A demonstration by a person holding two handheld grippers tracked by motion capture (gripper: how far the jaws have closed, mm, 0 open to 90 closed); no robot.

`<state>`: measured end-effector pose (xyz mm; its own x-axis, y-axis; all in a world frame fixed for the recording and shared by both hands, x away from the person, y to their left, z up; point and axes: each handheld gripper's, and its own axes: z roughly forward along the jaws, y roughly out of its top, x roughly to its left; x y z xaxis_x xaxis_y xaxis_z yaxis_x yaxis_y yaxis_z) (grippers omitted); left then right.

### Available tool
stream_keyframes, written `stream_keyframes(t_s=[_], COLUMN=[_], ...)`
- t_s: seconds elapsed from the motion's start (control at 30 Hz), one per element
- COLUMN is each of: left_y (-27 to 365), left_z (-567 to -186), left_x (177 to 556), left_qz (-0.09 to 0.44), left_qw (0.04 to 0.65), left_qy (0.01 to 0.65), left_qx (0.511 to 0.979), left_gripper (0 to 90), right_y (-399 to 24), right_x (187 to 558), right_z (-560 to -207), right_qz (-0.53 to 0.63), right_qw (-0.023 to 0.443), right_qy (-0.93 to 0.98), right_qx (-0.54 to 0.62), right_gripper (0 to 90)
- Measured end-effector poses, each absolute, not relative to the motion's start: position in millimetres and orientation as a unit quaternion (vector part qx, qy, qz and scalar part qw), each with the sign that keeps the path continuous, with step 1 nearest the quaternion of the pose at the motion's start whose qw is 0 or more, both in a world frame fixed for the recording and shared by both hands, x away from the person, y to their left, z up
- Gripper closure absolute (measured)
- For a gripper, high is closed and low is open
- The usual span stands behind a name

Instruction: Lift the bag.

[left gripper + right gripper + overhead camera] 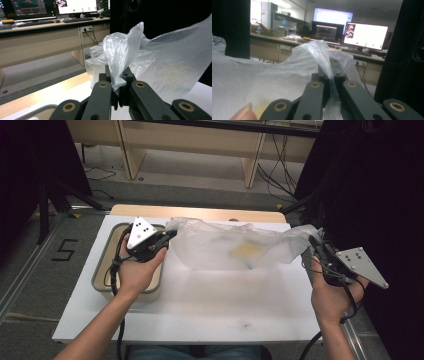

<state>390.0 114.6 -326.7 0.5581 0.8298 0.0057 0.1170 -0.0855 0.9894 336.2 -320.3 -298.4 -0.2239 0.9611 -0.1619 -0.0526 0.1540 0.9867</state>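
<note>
A clear plastic bag (235,249) hangs stretched between my two grippers above the white table (200,310). Something yellow (246,250) shows faintly through its film. My left gripper (169,236) is shut on the bag's left corner, which bunches up out of its closed jaws as crumpled bag film (120,57). My right gripper (314,241) is shut on the bag's right corner, where the bag film (322,60) is pinched between the jaws. A fingertip (243,113) shows low at the left of the right gripper view.
A shallow beige tray (102,280) sits at the table's left, under my left hand. A wooden strip (200,213) runs along the table's far edge. Beyond are wooden desks (200,145) with cables on the floor. A dark curtain (380,185) stands to the right.
</note>
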Motion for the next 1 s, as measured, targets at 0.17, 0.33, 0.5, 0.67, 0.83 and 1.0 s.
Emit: stream_keyframes(t_s=[0.17,0.33,0.5,0.67,0.83,1.0], left_y=[119.0,123.2,123.3,123.2,122.8,123.2], left_z=[-329.2,-331.4,-328.9,-323.0,-316.8,-315.7], left_x=[394.8,399.5,399.6,397.1,394.8,395.0], left_qz=[0.312,0.316,0.319,0.322,0.326,0.327], left_qw=[0.573,0.569,0.573,0.580,0.588,0.588], left_qy=[0.363,0.371,0.369,0.364,0.360,0.359], left_qx=[0.665,0.662,0.659,0.654,0.647,0.647], left_gripper=[88.6,88.6,88.6,88.6,88.6,88.6], right_y=[-310.6,-306.1,-306.5,-308.6,-311.2,-312.4], right_x=[341.3,345.9,348.1,347.5,346.9,348.1], right_z=[-292.9,-290.2,-290.4,-289.5,-289.0,-290.3], right_qz=[0.529,0.534,0.536,0.536,0.535,0.535], right_qw=[0.486,0.484,0.484,0.486,0.487,0.485], right_qy=[0.582,0.581,0.579,0.576,0.573,0.573], right_qx=[0.381,0.377,0.379,0.382,0.385,0.388], right_gripper=[90.0,90.0,90.0,90.0,90.0,90.0])
